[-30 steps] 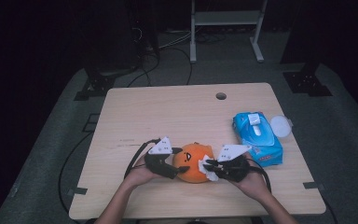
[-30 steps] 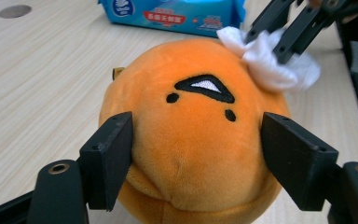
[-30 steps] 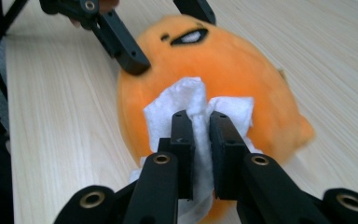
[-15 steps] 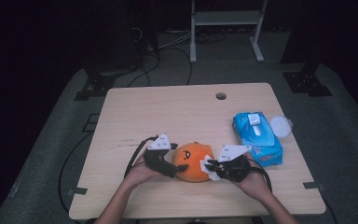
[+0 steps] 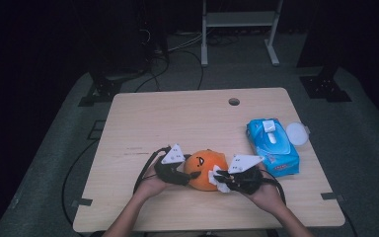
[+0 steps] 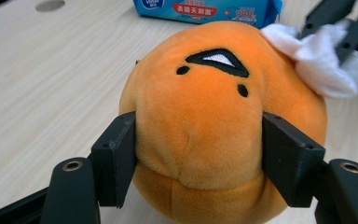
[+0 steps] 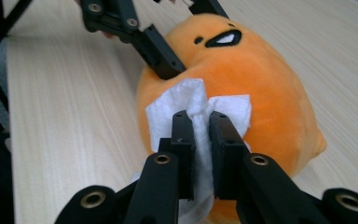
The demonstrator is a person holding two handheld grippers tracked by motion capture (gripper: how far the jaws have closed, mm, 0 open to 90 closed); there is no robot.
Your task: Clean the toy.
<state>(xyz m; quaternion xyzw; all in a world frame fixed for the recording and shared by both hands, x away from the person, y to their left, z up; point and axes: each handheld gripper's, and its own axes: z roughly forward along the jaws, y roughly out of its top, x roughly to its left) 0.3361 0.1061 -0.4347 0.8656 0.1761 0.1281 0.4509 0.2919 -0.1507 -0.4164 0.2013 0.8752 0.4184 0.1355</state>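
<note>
Left tongs (image 6: pixel 198 140) just closed, I'm pinching round orange plush toy (image 6: pixel 214 112) steady | right tongs (image 7: pixel 201 135) clamped on white wipe (image 7: pixel 186 100), pressed against plush for cleaning.

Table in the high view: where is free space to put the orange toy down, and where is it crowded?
The table is bare between the cable hole and its left edge. Crowded spots: the near middle, with orange plush toy and both grippers; and the right edge, with wipes pack and white lid.
</note>
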